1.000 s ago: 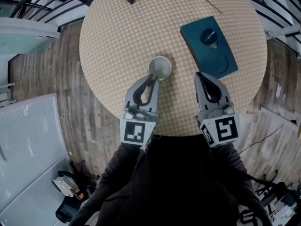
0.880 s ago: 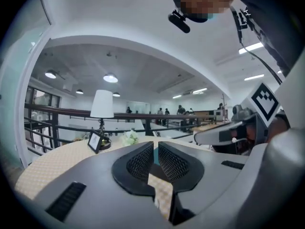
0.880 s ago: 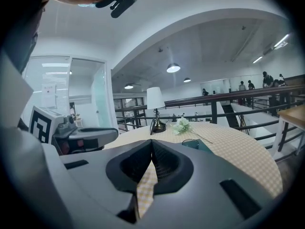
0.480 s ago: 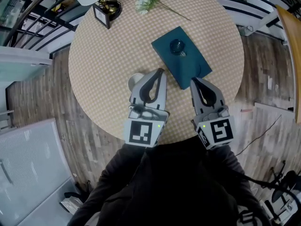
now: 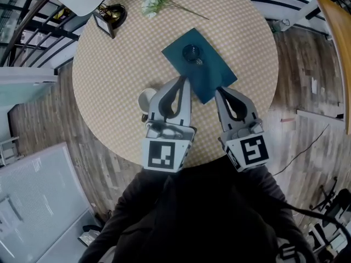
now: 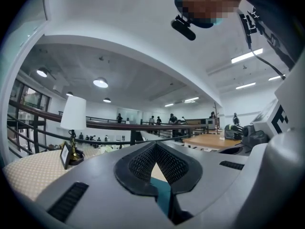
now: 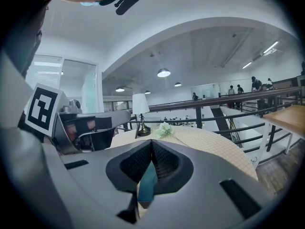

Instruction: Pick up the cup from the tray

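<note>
Cup (image 5: pixel 145 98) half behind left gripper (image 5: pixel 183 81)

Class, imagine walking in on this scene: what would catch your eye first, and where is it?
The left gripper and right gripper fill the foreground, jaws closed, tips at the near edge of a teal tray. The tray lies on a round checked table and carries a dark cup; a white cup stands just left of the left gripper.

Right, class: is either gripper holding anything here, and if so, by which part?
Nothing is held. The left gripper has just closed its jaws on nothing, the right gripper is shut and empty; the pale cup stands free on the table.
</note>
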A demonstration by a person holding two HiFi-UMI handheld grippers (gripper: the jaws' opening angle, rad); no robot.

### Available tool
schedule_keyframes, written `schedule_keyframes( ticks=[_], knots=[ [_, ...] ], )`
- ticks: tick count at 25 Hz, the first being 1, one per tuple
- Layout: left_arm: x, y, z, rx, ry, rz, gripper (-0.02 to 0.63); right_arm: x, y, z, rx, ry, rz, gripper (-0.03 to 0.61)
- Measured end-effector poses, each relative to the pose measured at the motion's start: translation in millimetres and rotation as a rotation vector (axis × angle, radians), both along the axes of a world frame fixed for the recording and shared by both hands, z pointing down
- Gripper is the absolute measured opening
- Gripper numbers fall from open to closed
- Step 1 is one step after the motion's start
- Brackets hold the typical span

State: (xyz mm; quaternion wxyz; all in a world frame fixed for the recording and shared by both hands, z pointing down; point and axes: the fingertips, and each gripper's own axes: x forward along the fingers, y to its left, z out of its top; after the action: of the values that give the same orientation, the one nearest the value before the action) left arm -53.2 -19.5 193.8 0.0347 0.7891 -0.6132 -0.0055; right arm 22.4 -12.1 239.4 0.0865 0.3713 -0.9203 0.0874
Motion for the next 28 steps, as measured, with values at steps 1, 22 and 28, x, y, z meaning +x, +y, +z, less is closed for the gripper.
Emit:
schedule_keyframes(
  ticks=[1, 22, 28],
  knots=[
    [1, -2, 2, -0.004, -0.004, 0.000, 0.006, 1, -2, 2, -0.004, -0.001, 0.001, 0.003],
    [17, -28, 18, -0.018, 0.008, 0.019, 0.006, 17, -31, 23, -0.044, 0.010, 0.012, 0.003],
    [7, -29, 25, -0.035, 0.019, -0.009, 0.006, 9, -37, 29, -0.052, 0.020, -0.012, 0.003]
  ],
)
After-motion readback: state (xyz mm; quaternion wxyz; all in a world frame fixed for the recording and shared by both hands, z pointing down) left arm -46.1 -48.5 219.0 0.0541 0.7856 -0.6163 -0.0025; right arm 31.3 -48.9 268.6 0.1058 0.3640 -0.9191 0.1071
